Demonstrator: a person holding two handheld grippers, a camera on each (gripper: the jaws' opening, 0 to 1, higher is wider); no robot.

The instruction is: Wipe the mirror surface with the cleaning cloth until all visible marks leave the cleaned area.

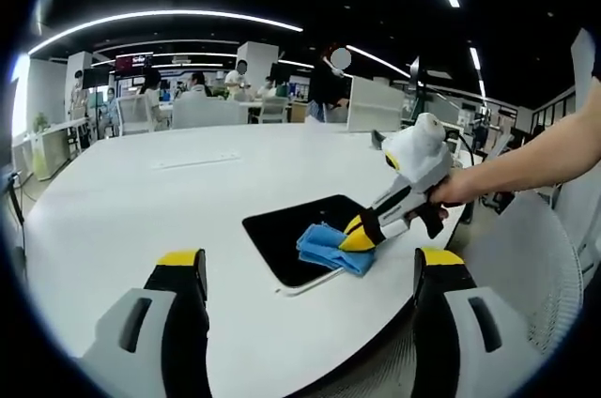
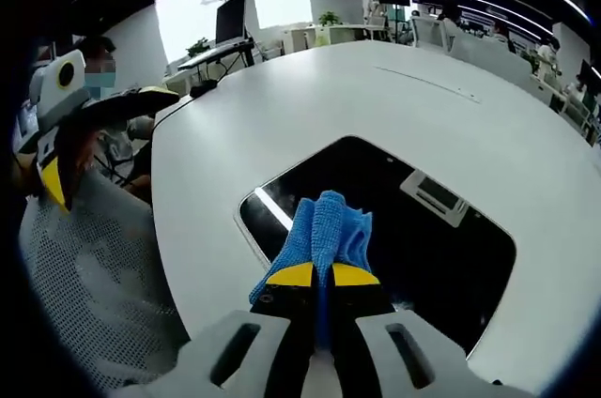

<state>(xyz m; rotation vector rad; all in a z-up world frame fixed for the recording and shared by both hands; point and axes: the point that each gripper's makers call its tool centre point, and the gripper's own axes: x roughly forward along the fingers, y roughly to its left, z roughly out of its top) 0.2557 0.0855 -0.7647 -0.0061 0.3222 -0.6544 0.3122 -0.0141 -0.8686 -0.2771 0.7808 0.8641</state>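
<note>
Right gripper [image 2: 314, 275] clamps the blue cloth [image 2: 324, 229], pressed low on the mirror [image 2: 441, 257]; left gripper [image 1: 310, 271] hangs back, jaws apart.

A: Left gripper [image 1: 312, 271]?
B: Two black jaws tipped yellow, set in pale grey housings with slotted openings.

A: Right gripper [image 2: 322, 275]?
B: Same build: black jaws, yellow tips, grey slotted housings. Seen from the left gripper view, white body, black-and-yellow jaws.

A: Clothing?
B: Forearm [image 1: 535, 165] bare, no sleeve visible.

A white table [image 1: 141, 201], a mesh chair [image 2: 84, 267], and seemingly desks with people behind.
</note>
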